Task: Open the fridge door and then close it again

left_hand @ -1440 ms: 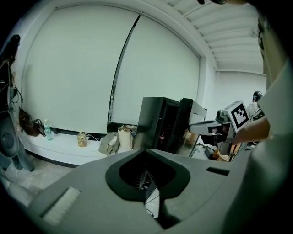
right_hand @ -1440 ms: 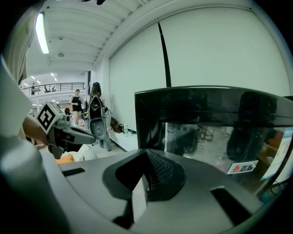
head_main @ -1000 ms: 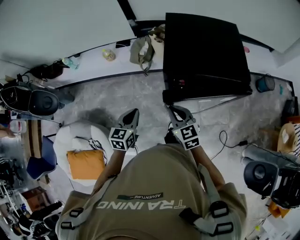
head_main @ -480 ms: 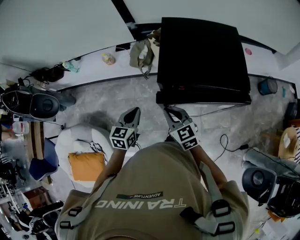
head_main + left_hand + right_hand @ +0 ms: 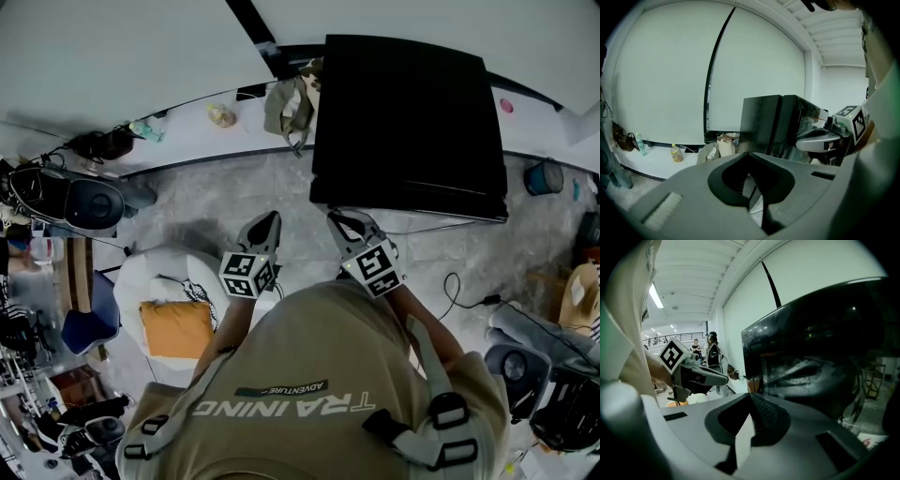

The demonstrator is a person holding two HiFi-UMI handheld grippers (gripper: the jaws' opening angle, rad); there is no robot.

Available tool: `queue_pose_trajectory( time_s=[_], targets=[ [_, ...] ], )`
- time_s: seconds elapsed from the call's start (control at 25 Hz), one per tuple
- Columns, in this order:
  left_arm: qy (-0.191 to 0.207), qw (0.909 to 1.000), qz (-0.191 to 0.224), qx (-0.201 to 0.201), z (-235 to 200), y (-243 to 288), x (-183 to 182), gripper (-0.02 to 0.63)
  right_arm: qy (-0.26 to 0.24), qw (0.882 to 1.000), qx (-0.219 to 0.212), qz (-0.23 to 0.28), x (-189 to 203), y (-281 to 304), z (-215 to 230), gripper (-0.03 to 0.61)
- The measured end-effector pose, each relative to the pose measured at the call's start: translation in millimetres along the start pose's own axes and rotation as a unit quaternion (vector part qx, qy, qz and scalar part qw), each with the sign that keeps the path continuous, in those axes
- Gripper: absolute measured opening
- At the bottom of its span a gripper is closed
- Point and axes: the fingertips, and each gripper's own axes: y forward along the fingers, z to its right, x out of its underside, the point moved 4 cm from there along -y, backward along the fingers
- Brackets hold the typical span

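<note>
1. Since a second ago the fridge (image 5: pixel 403 112) has slid lower and grown larger in the head view, so its front edge now sits just above the right hand-held gripper (image 5: pixel 343 221); both hand-held grippers keep much the same places before the person's chest
2. Right hand-held gripper: jaws together with nothing between them, pointing at the glossy black door (image 5: pixel 820 357), which fills its own view from 12 to 3 o'clock
3. Left hand-held gripper (image 5: pixel 268 225): jaws likewise closed and empty, with the fridge at its 1 o'clock, farther off
4. Fridge stands on the floor (image 5: pixel 234 187) against the wall (image 5: pixel 141 56); the door looks shut, and no handle shows in any view
5. Front edge runs about 9 to 3 o'clock across the head view, at 12 o'clock of the nearer right hand-held gripper, which I judge must part its jaws or hook an edge
</note>
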Motion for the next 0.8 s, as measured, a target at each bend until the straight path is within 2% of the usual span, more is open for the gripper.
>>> queue_pose_trajectory(
  time_s=[0.44, 0.56, 0.8],
  targets=[
    [-0.029, 0.9996, -0.005, 0.003, 0.7, 9.2, 3.4, 0.0, 0.028, 1.0, -0.004, -0.009, 3.8, 1.7, 7.3, 0.002],
    [-0.046, 0.9989, -0.004, 0.008, -2.8, 6.2, 4.0, 0.0, 0.028, 0.999, -0.013, -0.021, 9.8, 3.4, -0.8, 0.002],
    [-0.049, 0.9988, -0.001, 0.002, -15.6, -17.9, 9.0, 0.0, 0.026, 0.998, -0.022, -0.044, 11.1, 17.6, -26.9, 0.002]
  ],
)
